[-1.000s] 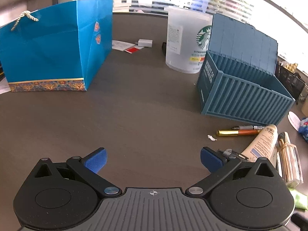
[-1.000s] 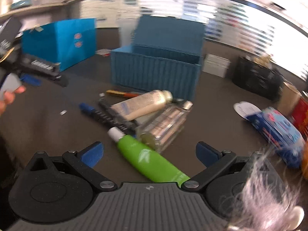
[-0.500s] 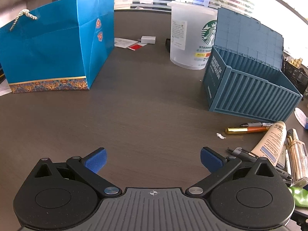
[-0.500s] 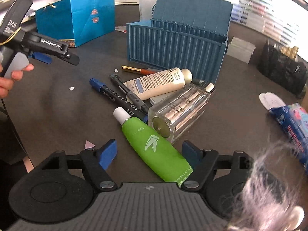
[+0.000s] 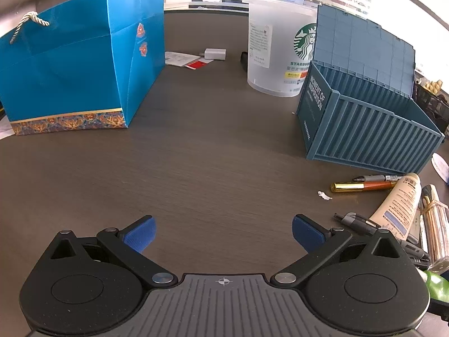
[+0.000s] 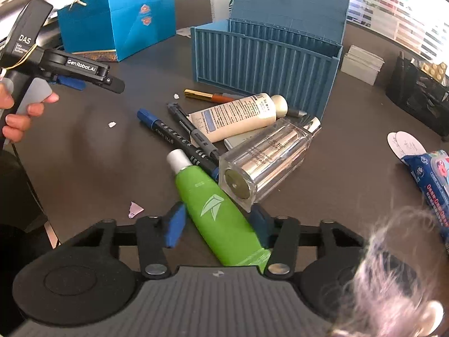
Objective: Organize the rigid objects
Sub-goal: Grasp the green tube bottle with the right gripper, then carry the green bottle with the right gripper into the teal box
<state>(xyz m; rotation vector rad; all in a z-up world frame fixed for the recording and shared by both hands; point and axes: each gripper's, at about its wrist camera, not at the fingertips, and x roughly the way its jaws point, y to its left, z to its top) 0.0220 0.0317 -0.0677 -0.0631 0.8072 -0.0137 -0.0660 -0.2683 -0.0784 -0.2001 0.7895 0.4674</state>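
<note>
The dark table (image 6: 84,151) carries a blue gift bag (image 6: 118,19) and, largest of the task's things, an open blue container box (image 6: 263,59). In front of the box lies a loose heap: a clear square bottle (image 6: 266,163), a cream tube (image 6: 241,115), a green tube (image 6: 213,210) and several pens (image 6: 182,137).

The right tongs (image 6: 217,223) have just been closing around the green tube's lower body; the blue pads sit at its flanks, seemingly touching. The tube lies slantwise between them, so a squeeze could make it twist or slip out, and its shoulder rests against the clear bottle, which may roll when lifted.

The left tongs (image 5: 223,231) hang wide open over bare table, holding nothing.
</note>
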